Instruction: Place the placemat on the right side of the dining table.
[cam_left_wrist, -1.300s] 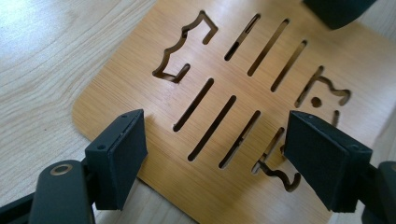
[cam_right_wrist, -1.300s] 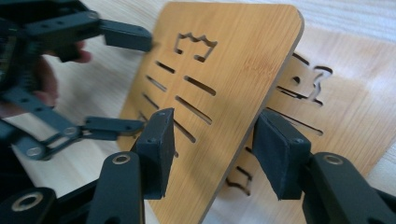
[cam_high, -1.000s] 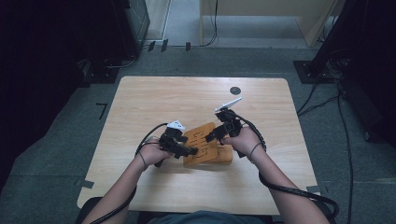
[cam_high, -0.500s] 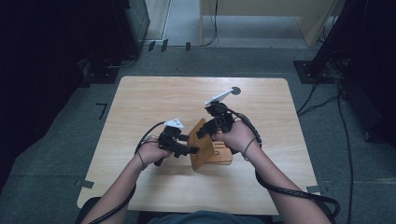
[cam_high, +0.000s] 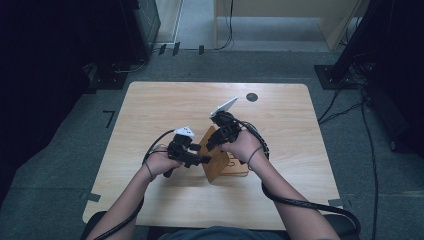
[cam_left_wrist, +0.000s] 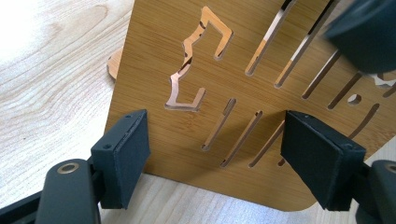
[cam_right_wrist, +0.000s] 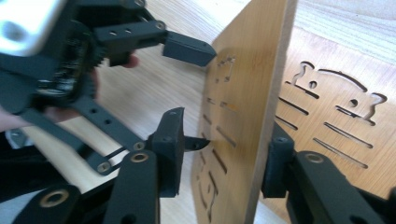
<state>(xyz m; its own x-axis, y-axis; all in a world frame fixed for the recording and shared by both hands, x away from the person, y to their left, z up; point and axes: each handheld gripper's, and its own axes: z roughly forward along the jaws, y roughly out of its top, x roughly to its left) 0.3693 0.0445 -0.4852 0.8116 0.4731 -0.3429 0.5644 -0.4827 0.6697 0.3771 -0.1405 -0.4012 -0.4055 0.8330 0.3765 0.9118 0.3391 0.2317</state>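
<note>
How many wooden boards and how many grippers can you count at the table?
Slotted bamboo boards: 2 (upright board, flat board)
Grippers: 2 (left gripper, right gripper)
Total: 4

From the high view we look forward and down on the whole table (cam_high: 150, 115), from well above the person's side. In the left gripper view we sit very close to the flat face of the wooden board (cam_left_wrist: 261, 70); in the right gripper view we look along its edge (cam_right_wrist: 261, 93), equally close. All three views share that board and the tabletop around it
</note>
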